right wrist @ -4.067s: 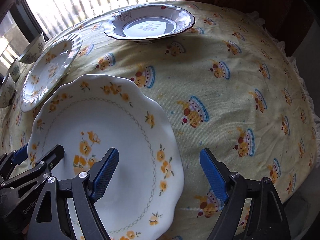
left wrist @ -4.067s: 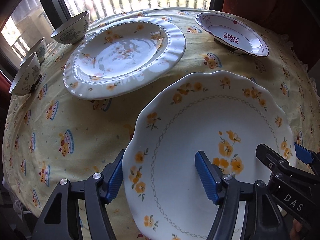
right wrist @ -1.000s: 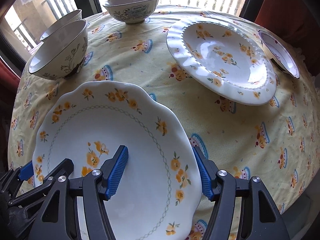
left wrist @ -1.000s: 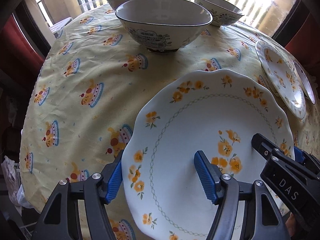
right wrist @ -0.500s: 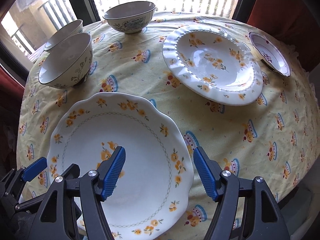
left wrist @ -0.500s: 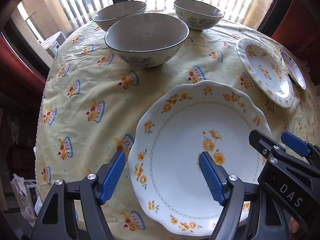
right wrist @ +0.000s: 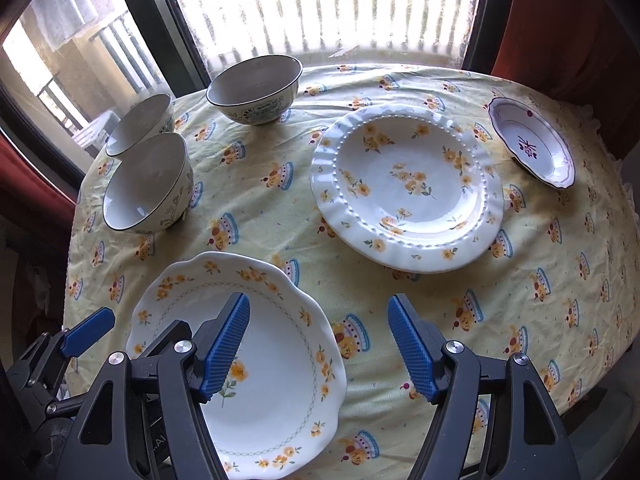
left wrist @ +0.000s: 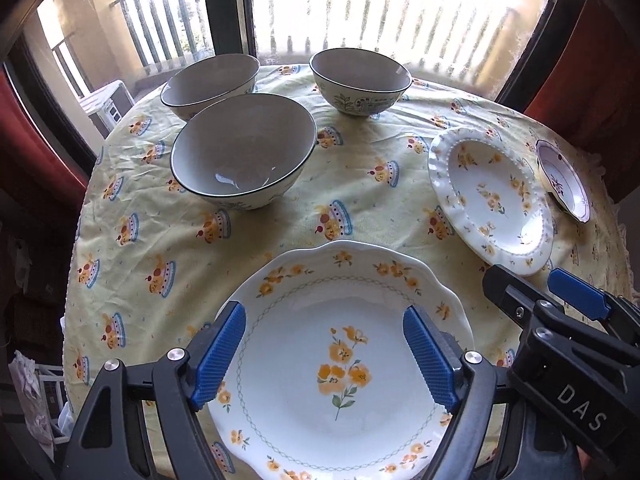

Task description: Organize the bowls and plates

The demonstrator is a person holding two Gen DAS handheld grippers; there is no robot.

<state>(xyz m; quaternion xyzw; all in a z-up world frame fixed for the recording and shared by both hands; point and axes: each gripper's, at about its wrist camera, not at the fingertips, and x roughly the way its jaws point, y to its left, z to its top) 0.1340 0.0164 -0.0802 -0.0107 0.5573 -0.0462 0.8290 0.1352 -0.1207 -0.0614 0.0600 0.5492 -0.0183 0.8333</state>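
The left gripper (left wrist: 324,348) is opening, jaws spreading clear above the scalloped plate (left wrist: 344,360); the right gripper (right wrist: 318,344) is hanging spread beside that plate, apparently releasing it near the bowls (left wrist: 244,152).

Both wrist cameras look steeply down over their own blue gripper pads toward the window at 12 o'clock. The left view sits above the scalloped plate (left wrist: 344,360), the right view just beside it. Both share the three bowls (left wrist: 244,152) and the beaded plate (right wrist: 408,188).

Home dining spot: clothed table (right wrist: 400,288), balcony window (right wrist: 320,4).
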